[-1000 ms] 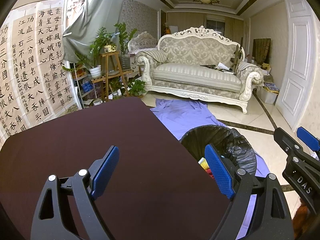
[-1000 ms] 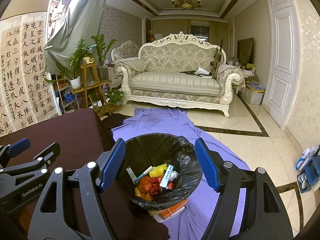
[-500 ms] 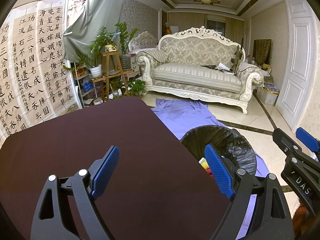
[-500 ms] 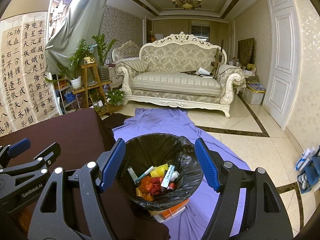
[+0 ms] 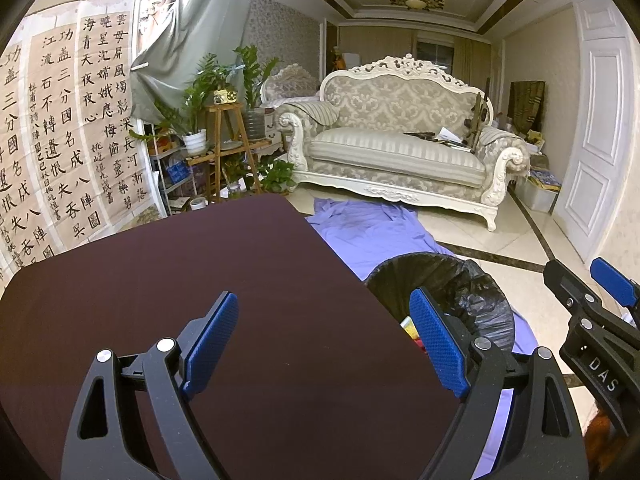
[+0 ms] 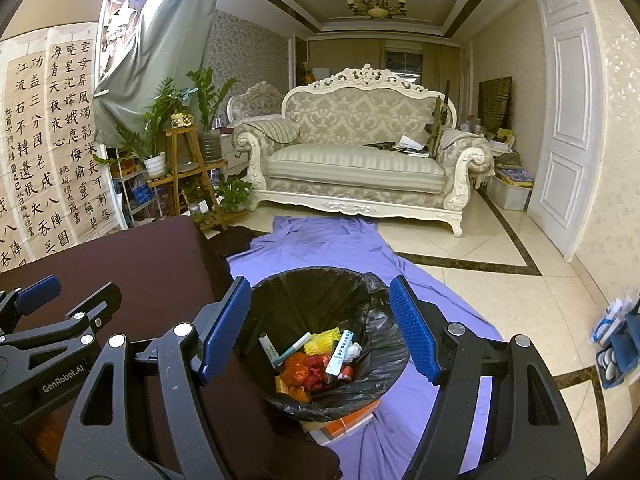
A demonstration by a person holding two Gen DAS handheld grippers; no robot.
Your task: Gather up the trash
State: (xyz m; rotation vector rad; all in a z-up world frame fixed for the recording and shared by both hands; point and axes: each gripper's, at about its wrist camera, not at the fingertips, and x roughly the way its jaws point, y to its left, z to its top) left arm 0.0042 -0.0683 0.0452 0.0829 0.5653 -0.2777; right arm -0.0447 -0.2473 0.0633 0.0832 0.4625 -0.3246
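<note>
Both hand-held grippers, right hand-held gripper and left hand-held gripper, apparently level, gaping

The left wrist view looks forward from above the dark table, near its right edge, toward the sofa. The right wrist view sits further right, past that edge, looking down into the trash bin close below. Both share table edge, bin, purple sheet and sofa.

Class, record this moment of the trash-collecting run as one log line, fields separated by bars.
left gripper: open, empty, over dark table | right gripper: open, empty, above trash bin | bin: holds wrappers
</note>
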